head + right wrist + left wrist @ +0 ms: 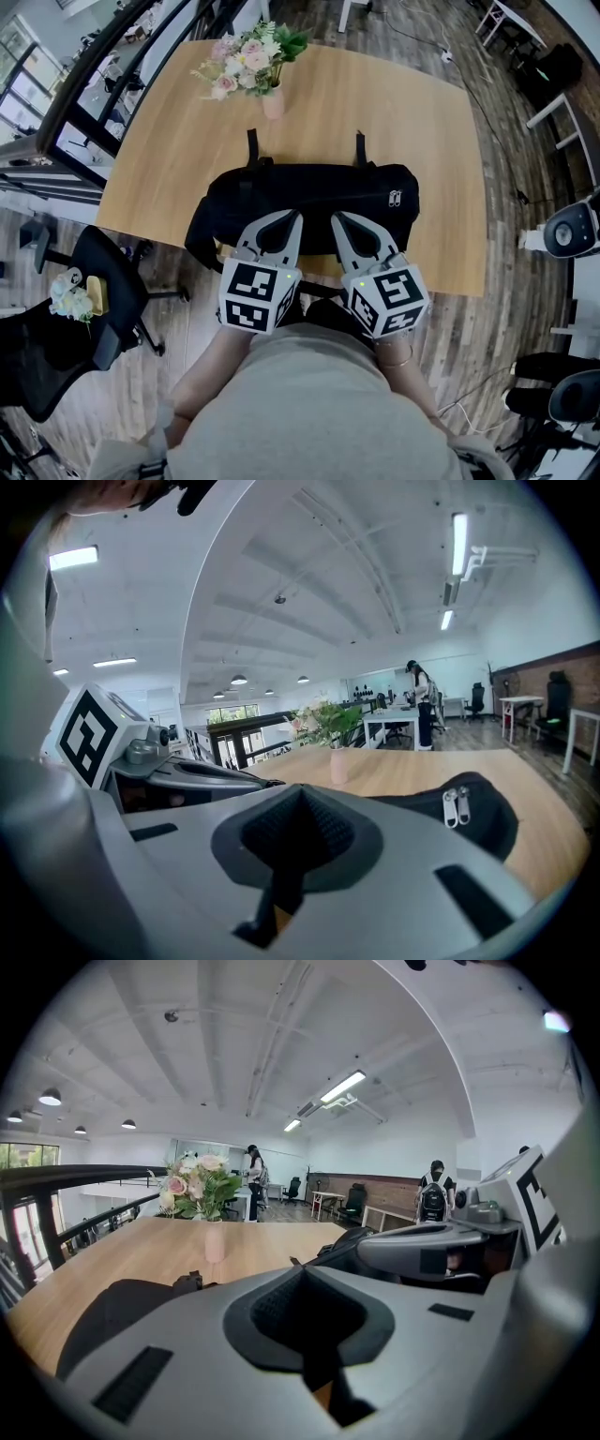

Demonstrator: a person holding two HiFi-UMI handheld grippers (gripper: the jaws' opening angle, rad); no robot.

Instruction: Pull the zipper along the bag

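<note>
A black fabric duffel bag lies lengthwise on the light wooden desk, directly ahead of both pairs of jaws. The left gripper and the right gripper sit side by side, tips over the bag's near edge; whether they touch it cannot be told. In the left gripper view the left gripper's jaws are closed pad to pad. The right gripper's jaws are closed in the same way. A pair of silver zipper pulls sits at the bag's end, ahead and to the right of the right jaws. A pink vase of flowers stands beyond the bag, ahead and left of the left jaws.
</note>
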